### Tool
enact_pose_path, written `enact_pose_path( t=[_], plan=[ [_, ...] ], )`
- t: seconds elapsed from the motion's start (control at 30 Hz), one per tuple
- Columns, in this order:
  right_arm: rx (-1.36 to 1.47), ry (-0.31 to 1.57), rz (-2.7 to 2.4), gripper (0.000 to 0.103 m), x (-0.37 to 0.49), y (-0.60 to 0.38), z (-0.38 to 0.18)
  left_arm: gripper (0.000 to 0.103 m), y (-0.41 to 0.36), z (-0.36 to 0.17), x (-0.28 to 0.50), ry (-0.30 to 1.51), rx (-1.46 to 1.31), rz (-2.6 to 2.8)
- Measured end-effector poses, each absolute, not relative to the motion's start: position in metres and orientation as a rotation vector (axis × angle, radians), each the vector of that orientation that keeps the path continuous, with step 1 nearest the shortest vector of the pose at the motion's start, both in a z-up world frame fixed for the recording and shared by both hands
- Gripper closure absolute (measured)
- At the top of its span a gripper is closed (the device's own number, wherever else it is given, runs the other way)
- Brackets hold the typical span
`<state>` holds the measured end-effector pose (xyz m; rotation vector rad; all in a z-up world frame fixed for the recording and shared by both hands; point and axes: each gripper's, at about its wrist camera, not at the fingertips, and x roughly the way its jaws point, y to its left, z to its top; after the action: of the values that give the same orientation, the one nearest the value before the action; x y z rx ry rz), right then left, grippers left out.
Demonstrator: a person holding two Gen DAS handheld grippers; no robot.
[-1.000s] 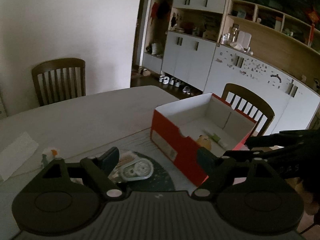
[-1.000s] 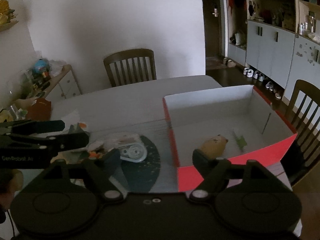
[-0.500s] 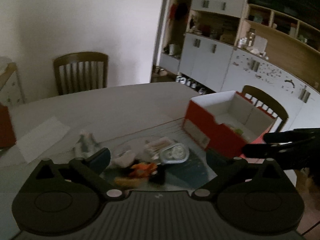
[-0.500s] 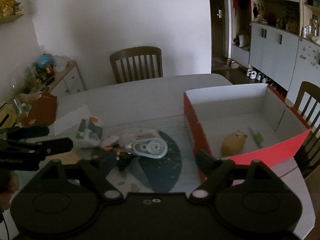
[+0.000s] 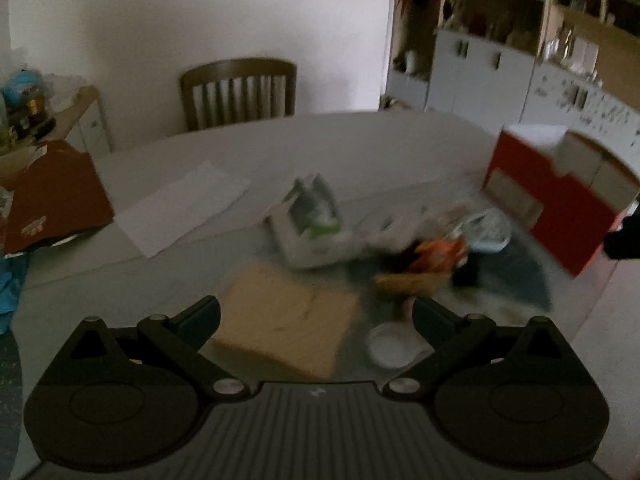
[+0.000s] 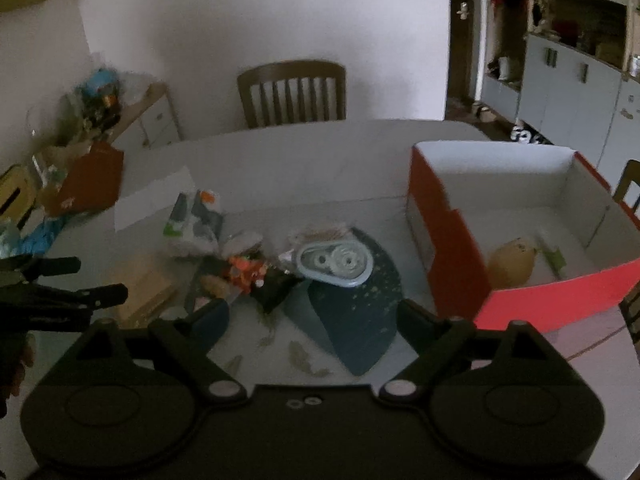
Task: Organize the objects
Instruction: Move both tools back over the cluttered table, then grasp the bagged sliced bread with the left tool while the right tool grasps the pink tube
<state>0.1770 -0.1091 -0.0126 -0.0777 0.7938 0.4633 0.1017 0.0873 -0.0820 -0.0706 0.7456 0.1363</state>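
Observation:
A pile of small objects lies mid-table: a pale blue correction-tape dispenser (image 6: 336, 264), an orange item (image 6: 246, 270), a white-green packet (image 6: 196, 220) and a tan block (image 6: 140, 292). To their right stands the red box (image 6: 460, 240), holding a yellowish lump (image 6: 512, 264) and a green piece (image 6: 554, 258). My left gripper (image 5: 316, 316) is open, low over the tan block (image 5: 288, 328), which shows between its fingers, untouched. A small white round thing (image 5: 390, 346) lies by its right finger. My right gripper (image 6: 314, 316) is opening over the dark mat (image 6: 360, 320), nothing between its fingers.
A white sheet of paper (image 6: 156, 196) lies left of the pile and a brown-red carton (image 5: 56, 196) stands at the table's left end. A wooden chair (image 6: 292, 92) is at the far side. The left view is blurred.
The left gripper swung left and down from the red box to the pile, its jaws spreading; the tan block came between its fingers. The right gripper drifted left and lower, jaws widening.

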Motion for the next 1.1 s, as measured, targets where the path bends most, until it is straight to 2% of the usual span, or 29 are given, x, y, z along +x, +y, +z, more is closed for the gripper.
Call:
enact_pose_path(
  t=[0.73,1.1],
  plan=[
    [-0.22,0.874,0.605,0.013,0.187,-0.038,-0.046,0.0,0.123,-0.113,0.182,0.951,-0.222,0.425],
    [-0.164,0.966,0.556,0.013,0.207,-0.016,-0.072,0.0,0.11,-0.131,0.19,0.998,-0.077,0.508]
  ],
)
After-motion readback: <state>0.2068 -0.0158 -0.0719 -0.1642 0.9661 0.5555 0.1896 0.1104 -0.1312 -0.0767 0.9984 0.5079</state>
